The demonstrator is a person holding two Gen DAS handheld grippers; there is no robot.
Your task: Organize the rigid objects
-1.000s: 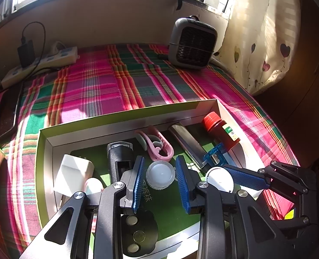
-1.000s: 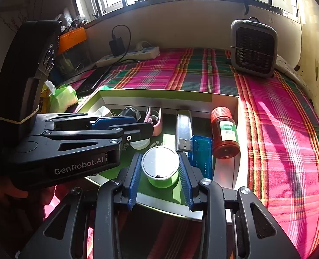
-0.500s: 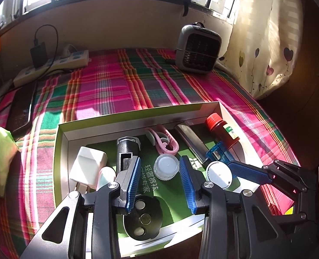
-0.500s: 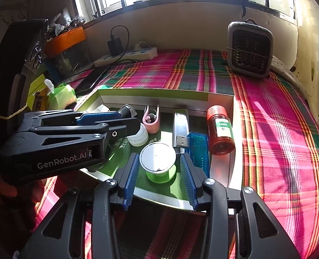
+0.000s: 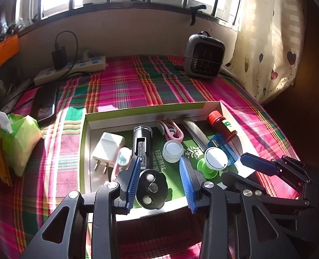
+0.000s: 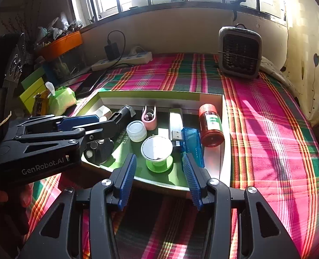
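A shallow green-lined box [image 5: 150, 110] [image 6: 159, 96] lies on the plaid cloth and holds the objects. In it are a white charger plug [image 5: 108, 146], a black flashlight [image 5: 142, 144] [image 6: 118, 119], a pink clip [image 5: 172, 129] [image 6: 149, 119], a clear cap [image 5: 172, 151] [image 6: 136, 130], a silver case [image 5: 195, 130] [image 6: 175, 122], a blue USB stick [image 5: 223, 147] [image 6: 190, 142], a red bottle [image 5: 223, 125] [image 6: 211, 126] and a green spool with a white top [image 5: 213, 161] [image 6: 157, 152]. My left gripper [image 5: 160, 170] is open above the box's near edge. My right gripper [image 6: 158, 168] is open, just short of the spool.
A grey fan heater [image 5: 204, 57] [image 6: 240, 52] stands at the back. A power strip with a black charger [image 5: 73, 68] [image 6: 125, 58] lies back left. A dark phone [image 5: 45, 101] and a green tissue pack [image 5: 19, 139] [image 6: 61, 100] lie left of the box.
Both grippers have drawn back and up from the box, so more of the bed shows. The right gripper has opened wider and let go of the green spool, which stands in the box.
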